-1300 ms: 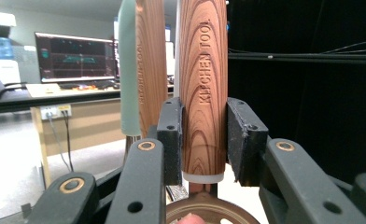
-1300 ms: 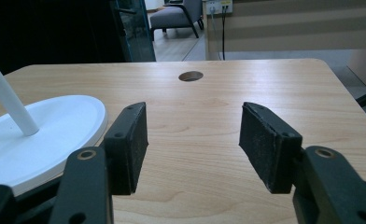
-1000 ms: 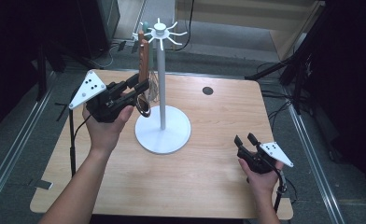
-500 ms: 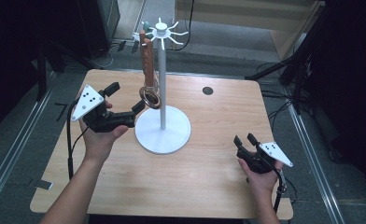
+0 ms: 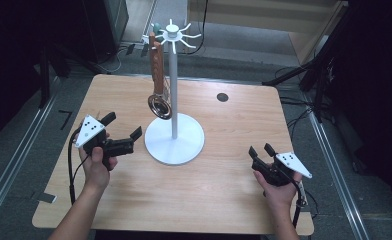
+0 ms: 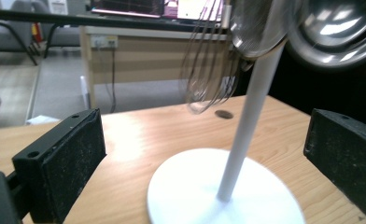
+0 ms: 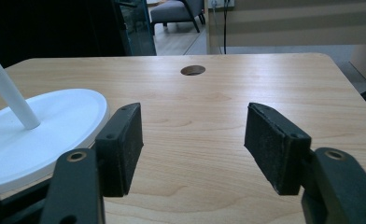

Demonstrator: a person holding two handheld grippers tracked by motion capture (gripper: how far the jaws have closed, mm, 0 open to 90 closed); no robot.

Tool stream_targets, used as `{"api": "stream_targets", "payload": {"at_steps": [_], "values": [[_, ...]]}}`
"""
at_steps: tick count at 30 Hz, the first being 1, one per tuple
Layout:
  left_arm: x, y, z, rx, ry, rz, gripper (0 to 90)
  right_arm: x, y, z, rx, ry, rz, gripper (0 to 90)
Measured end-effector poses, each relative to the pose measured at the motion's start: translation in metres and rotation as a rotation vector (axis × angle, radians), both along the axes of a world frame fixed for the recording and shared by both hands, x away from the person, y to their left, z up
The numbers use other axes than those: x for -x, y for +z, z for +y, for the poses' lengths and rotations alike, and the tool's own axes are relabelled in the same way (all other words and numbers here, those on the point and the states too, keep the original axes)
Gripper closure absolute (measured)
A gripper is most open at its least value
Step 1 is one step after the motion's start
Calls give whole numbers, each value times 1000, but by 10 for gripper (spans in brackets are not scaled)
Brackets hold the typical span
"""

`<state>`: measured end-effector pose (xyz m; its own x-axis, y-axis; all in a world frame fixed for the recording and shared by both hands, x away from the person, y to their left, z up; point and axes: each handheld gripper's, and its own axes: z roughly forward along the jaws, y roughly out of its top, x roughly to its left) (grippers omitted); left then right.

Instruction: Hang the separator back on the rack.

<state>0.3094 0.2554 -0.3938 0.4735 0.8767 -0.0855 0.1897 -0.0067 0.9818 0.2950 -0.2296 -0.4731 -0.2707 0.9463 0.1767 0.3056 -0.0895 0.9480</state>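
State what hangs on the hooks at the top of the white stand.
From the white stand hang a wooden-handled strainer and a wire whisk. In the high view the strainer's handle covers most of the whisk, and how each one catches its hook cannot be made out.

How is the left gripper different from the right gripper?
The left gripper sits close beside the white stand's base; the right gripper sits apart from it, near the table's right edge. The left gripper's fingers spread wider than the right gripper's fingers. Both are black, open, hold nothing, and carry a grey three-cornered plate.
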Motion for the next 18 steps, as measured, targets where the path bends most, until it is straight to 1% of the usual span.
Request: {"api": "stream_targets", "payload": {"at_steps": [4, 6, 8, 12, 13, 16, 18], "values": [[0, -17, 10, -2, 29, 21, 0, 0, 0, 1, -4, 0, 4, 331], [0, -25, 15, -14, 48, 38, 0, 0, 0, 1, 3, -2, 2, 324], [2, -33, 20, -20, 61, 43, 0, 1, 0, 1, 7, 1, -2, 315], [4, -45, 28, -48, 74, 48, 0, 1, 0, 2, 11, 0, 2, 309], [3, -48, 29, -63, 85, 48, 0, 1, 0, 2, 13, 0, 3, 309], [2, -57, 34, -80, 127, 51, 0, 1, 0, 2, 15, 2, 3, 309], [1, -62, 40, -81, 138, 58, 0, 1, 0, 2, 17, 0, 6, 309]]}}
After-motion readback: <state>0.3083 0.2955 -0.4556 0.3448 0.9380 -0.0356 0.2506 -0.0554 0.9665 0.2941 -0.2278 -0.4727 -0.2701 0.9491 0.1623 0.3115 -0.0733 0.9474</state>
